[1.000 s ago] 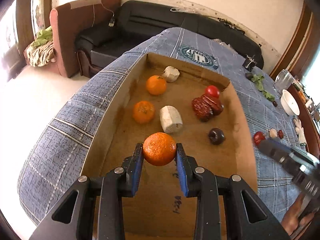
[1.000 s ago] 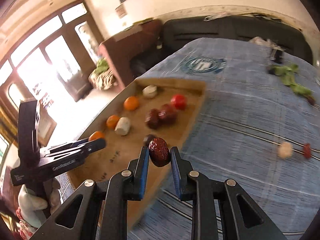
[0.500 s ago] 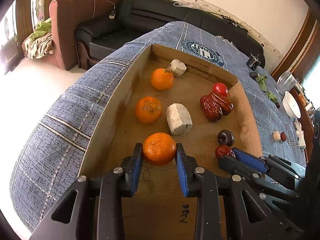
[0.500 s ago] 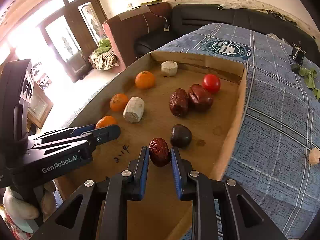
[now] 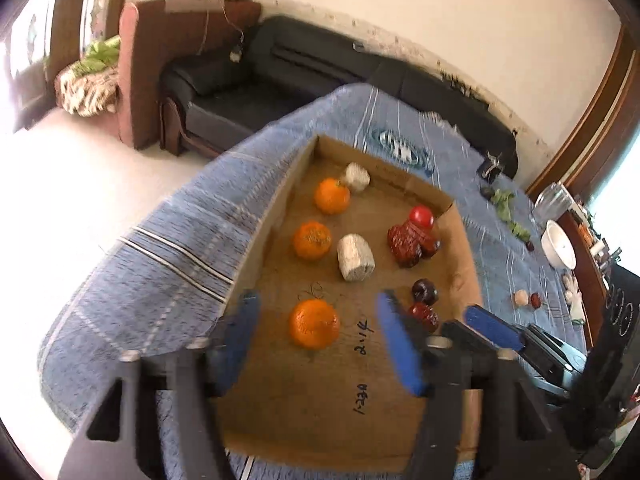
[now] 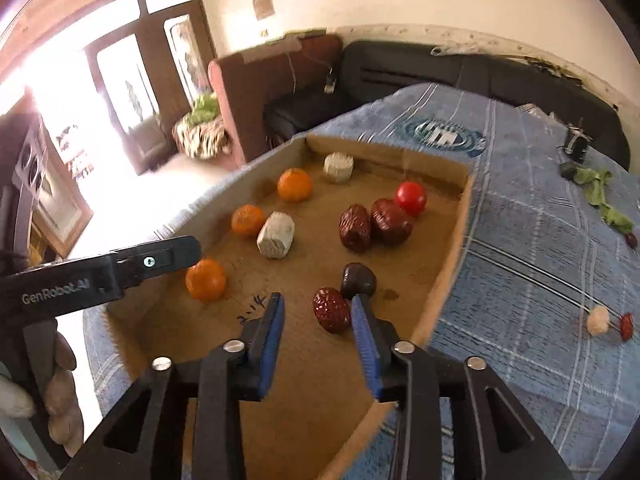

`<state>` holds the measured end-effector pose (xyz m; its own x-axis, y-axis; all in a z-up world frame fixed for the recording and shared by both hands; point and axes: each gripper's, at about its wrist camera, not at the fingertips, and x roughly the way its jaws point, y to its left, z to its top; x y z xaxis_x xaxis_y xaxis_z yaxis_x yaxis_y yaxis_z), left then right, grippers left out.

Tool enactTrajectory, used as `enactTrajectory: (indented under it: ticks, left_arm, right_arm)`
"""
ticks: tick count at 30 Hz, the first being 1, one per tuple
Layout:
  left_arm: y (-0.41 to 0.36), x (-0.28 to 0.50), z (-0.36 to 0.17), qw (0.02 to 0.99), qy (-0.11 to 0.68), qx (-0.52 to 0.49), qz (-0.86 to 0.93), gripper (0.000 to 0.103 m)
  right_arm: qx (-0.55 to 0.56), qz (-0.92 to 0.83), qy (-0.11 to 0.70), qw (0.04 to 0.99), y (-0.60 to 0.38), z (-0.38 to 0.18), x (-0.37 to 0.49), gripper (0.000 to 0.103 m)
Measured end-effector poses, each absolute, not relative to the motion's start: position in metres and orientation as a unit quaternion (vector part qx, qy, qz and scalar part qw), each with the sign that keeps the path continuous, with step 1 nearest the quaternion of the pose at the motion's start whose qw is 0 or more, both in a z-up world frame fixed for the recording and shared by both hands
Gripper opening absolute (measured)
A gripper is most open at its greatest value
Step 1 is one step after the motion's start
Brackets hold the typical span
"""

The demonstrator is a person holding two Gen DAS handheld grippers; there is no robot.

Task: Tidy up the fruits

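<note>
Release step: left gripper (image 5: 318,334) just opened, orange (image 5: 314,323) resting loose in box (image 5: 260,236); right gripper (image 6: 318,322) just opened, date (image 6: 331,309) probably free on floor. Next: withdraw cleanly, fetch remaining fruit.

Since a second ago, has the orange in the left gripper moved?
Yes. The orange has left the left gripper, whose jaws have just been opening, and now lies on the cardboard tray floor, nearest of three oranges along its left wall.

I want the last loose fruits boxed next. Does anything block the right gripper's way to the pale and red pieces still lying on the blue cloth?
Only the cardboard box's right wall lies between the right gripper and the pale piece and red piece; past it, the blue cloth is bare.
</note>
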<state>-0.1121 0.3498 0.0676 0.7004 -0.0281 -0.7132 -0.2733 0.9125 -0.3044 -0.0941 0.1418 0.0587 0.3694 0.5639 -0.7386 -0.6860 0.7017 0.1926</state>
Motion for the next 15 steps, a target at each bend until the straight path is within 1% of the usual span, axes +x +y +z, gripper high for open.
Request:
enactTrajectory:
  ticks: [1, 2, 6, 8, 11, 15]
  left_arm:
    - [0.348, -0.116, 0.07, 0.903, 0.375, -0.194, 0.074, 0.081]
    - [0.345, -0.12, 0.074, 0.906, 0.368, -0.191, 0.079, 0.084]
    - [0.326, -0.131, 0.082, 0.911, 0.356, -0.197, 0.062, 0.084]
    - [0.311, -0.133, 0.086, 0.912, 0.361, -0.187, 0.058, 0.084]
    - [0.28, -0.139, 0.098, 0.924, 0.352, -0.136, 0.064, 0.084]
    - [0.24, -0.149, 0.114, 0.941, 0.32, -0.061, 0.085, 0.084]
  right_arm:
    - [-0.065, 0.372, 0.408, 0.831, 0.134, 0.062, -0.096, 0.051]
    - [-0.058, 0.366, 0.403, 0.837, 0.127, 0.065, -0.098, 0.055]
    - [-0.011, 0.331, 0.39, 0.859, 0.086, 0.076, -0.106, 0.064]
    - [0.009, 0.317, 0.388, 0.865, 0.068, 0.078, -0.11, 0.065]
    - [0.009, 0.289, 0.379, 0.879, 0.047, 0.082, -0.115, 0.067]
    - [0.008, 0.265, 0.371, 0.89, 0.028, 0.085, -0.119, 0.07]
